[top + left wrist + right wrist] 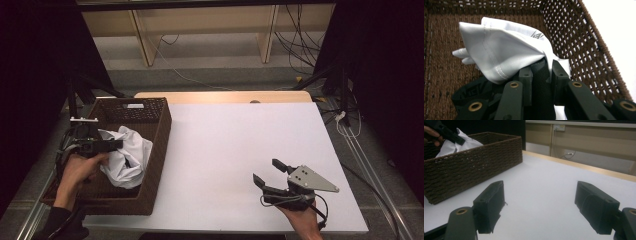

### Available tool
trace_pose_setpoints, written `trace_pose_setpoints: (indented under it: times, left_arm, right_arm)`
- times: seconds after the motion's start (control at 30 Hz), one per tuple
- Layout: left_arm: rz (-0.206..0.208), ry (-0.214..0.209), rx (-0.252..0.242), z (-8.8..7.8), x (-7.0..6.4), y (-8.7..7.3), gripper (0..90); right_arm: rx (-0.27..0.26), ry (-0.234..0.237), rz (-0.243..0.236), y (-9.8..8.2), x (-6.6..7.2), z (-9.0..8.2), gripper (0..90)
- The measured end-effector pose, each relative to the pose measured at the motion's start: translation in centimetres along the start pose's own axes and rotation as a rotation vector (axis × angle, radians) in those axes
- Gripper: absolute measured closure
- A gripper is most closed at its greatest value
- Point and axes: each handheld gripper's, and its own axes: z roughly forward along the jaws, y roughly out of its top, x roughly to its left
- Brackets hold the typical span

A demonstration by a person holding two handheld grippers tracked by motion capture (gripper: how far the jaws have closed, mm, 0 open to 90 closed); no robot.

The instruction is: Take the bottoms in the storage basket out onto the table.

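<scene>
A big white table top (235, 150) sits in a dim room, with pale wooden furniture legs (142, 37) and dark cables (300, 40) on the floor behind it.

The left gripper (116, 144) is inside the brown woven basket (159, 150) at the left side of the table. Its two black jaws are squeezed together on a fold of the crumpled white cloth (127, 155). In the left gripper view the cloth (499, 50) bunches up right at the jaw tips and spreads out above them, with stitched seams showing. A bit of dark fabric with pale letters (471, 91) lies under the cloth on the basket floor. The basket wall (584, 50) has small holes, and the white table shows past it. The person's left hand (80, 170) holds this gripper from behind, over the basket's near left part.

The right gripper (266, 173) is low over the near right part of the table, well apart from the basket. Its jaws are spread wide with nothing between them. A grey three-cornered plate (311, 179) sits on top of it. In the right gripper view the bare table lies between the two black pads (490, 206), and the basket (474, 167) stands far off to the left with the white cloth (465, 142) poking over its rim.
</scene>
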Motion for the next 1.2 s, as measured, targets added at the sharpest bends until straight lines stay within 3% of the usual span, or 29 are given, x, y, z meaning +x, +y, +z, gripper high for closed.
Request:
trace_pose_setpoints:
  times: [1.2]
  left_arm:
    - [0.030,-0.081,-0.207,-2.4,-3.5,1.6,74.6]
  right_arm:
    - [0.003,-0.003,0.002,-0.1,0.0,0.1,24.9]
